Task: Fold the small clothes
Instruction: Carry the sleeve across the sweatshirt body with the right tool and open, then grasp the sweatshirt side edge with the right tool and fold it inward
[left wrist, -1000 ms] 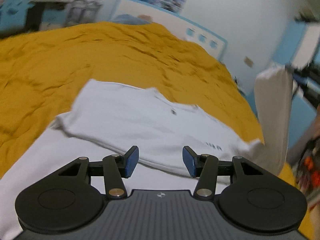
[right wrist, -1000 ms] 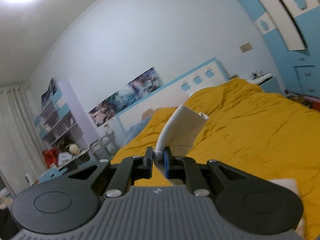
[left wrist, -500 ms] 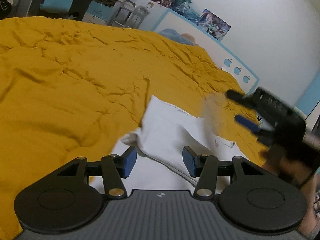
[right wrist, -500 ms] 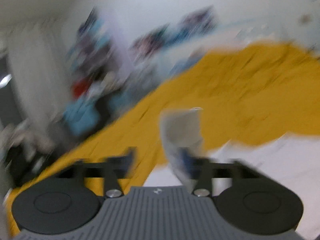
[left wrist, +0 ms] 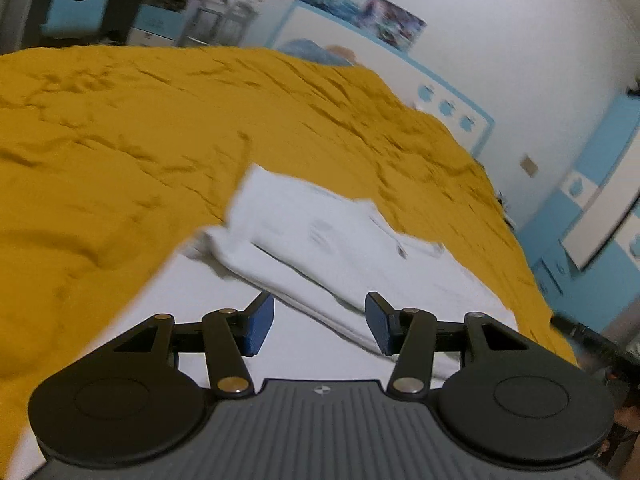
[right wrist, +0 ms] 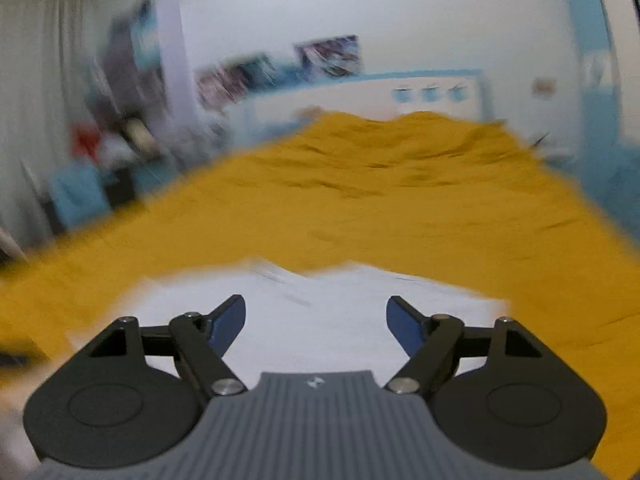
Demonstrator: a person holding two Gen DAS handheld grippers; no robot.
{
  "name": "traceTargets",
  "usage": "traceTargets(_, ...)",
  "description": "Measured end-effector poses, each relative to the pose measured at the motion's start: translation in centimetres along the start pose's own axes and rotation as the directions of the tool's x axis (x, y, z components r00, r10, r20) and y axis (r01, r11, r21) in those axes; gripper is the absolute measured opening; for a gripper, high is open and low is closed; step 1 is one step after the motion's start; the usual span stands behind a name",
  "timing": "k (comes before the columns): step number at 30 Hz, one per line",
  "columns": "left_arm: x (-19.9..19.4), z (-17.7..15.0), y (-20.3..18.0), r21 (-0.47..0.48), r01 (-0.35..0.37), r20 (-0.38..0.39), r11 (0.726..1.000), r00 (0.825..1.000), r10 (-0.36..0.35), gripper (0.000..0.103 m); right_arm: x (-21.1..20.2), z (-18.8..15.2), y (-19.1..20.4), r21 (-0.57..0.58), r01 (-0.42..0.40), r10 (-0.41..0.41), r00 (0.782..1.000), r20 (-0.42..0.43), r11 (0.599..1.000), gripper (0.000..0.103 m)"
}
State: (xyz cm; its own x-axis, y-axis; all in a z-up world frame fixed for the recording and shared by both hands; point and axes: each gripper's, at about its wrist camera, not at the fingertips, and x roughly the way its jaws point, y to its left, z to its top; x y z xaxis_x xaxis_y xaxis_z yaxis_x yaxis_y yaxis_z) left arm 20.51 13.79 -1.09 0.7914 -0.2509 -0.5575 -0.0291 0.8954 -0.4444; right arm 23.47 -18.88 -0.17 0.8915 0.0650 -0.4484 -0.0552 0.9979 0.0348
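Observation:
A white garment (left wrist: 328,240) lies partly folded on the mustard-yellow bedspread (left wrist: 120,152), one layer laid over another. My left gripper (left wrist: 319,322) hovers just above its near edge, open, with nothing between its fingers. In the right wrist view the same white garment (right wrist: 320,312) lies flat ahead and below, blurred. My right gripper (right wrist: 316,322) is over it with its jaws opening wide and nothing between them.
The bed runs back to a white and blue headboard (left wrist: 440,92) with posters above. A desk and a blue chair (left wrist: 80,4) stand at the far left. Blue and white cupboards (left wrist: 592,208) line the right side of the bed.
My right gripper let go of the white sleeve it held up, opened wide and dropped toward the garment. The sleeve now lies folded over the shirt. The left gripper shifted sideways, still open.

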Motion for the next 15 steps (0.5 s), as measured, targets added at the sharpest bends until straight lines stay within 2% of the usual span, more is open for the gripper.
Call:
traceTargets(2, 0.3, -0.8, -1.3, 0.018, 0.023, -0.01, 1.0, 1.0, -0.022, 0.059, 0.0, -1.7, -1.0, -0.166, 0.137, -0.148, 0.988, -0.053, 0.977, 0.073)
traceTargets(3, 0.3, -1.1, -1.7, 0.015, 0.041, -0.014, 0.999, 0.999, -0.041, 0.059, 0.2, -2.7, -1.5, -0.216, 0.158, -0.181, 0.979, -0.094, 0.963, 0.073)
traceTargets(6, 0.5, -1.9, -2.8, 0.025, 0.062, -0.031, 0.998, 0.998, -0.061, 0.059, 1.1, -4.7, -3.0, -0.24, 0.104, -0.151, 0.971, -0.185, 0.965, 0.071)
traceTargets(10, 0.4, -2.6, -3.6, 0.089, 0.025, -0.018, 0.996, 1.0, -0.024, 0.059, 2.3, -7.5, -3.2, -0.342, 0.135, -0.214, 0.955, -0.207, 0.93, 0.07)
traceTargets(12, 0.4, -2.8, -3.3, 0.084, 0.026, -0.027, 0.996, 0.999, -0.024, 0.059, 3.6, -7.5, -2.7, -0.364, 0.134, -0.22, 0.953, -0.207, 0.922, 0.063)
traceTargets(14, 0.6, -2.9, -2.9, 0.069, 0.012, -0.033, 0.998, 0.999, -0.009, 0.059, 4.3, -8.3, -3.4, -0.366, 0.156, -0.24, 0.951, -0.196, 0.917, 0.047)
traceTargets(15, 0.6, -2.9, -2.8, 0.062, 0.004, -0.036, 0.998, 0.999, -0.002, 0.059, 4.6, -8.6, -3.5, -0.365, 0.173, -0.255, 0.948, -0.189, 0.915, 0.042)
